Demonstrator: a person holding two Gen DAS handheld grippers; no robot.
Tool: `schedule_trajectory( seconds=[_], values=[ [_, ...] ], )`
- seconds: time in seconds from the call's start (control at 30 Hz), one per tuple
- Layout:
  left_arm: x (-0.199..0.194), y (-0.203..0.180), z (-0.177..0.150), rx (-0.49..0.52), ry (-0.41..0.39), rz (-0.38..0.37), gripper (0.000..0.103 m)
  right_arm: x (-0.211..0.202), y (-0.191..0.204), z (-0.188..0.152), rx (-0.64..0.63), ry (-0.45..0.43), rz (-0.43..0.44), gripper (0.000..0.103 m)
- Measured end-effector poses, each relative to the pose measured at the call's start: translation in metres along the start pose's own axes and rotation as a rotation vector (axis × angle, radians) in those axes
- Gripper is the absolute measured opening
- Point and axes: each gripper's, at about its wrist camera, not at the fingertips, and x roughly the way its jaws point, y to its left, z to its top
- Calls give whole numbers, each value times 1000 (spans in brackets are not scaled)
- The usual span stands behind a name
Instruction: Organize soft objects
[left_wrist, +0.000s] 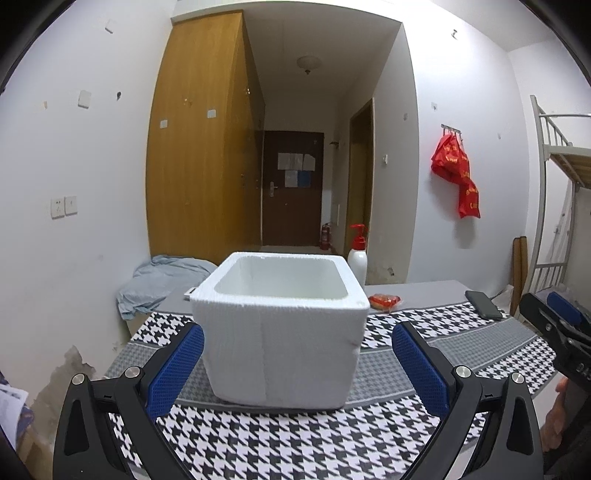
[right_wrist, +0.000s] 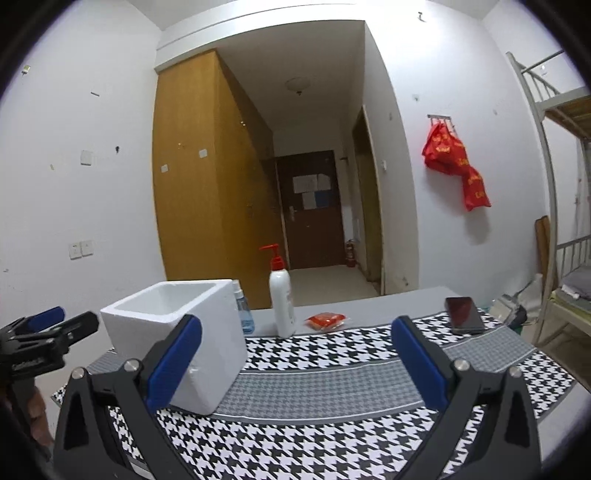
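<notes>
Your left claw (left_wrist: 297, 354) is spread wide, empty, with the white foam box (left_wrist: 280, 325) standing between its blue pads (left_wrist: 177, 369) near the desk's left edge. Your right claw (right_wrist: 297, 354) is also wide, empty. The red soft packet (right_wrist: 327, 319) lies by the far edge; its print is unreadable. The pump bottle (right_wrist: 282, 302) label is illegible.

Grey surface (right_wrist: 354, 301) under a houndstooth cloth (right_wrist: 332, 424). On the cloth: foam box (left_wrist: 280, 325), phone (right_wrist: 464, 314). On the bare far strip: pump bottle (right_wrist: 281, 301), spray bottle (right_wrist: 243, 314) behind the box, red packet (right_wrist: 327, 319).
</notes>
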Motion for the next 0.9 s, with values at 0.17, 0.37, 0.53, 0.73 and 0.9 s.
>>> schedule_trajectory(
  seconds=[0.17, 0.37, 0.53, 0.73, 0.9],
  values=[
    [-17, -5, -10, 7, -15, -5, 102, -7, 6, -7, -36, 12, -3, 103],
    [-40, -10, -21, 16, -50, -1, 102, -21, 12, -14, -47, 10, 1, 103],
    [-57, -15, -36, 32, -83, 10, 102, -39, 17, -23, -56, -1, 14, 103],
    [-70, -21, -52, 41, -107, 20, 102, -54, 22, -36, -69, -8, 34, 103],
    [-79, -22, -62, 42, -113, 20, 102, -65, 25, -45, -73, -15, 41, 103]
  ],
)
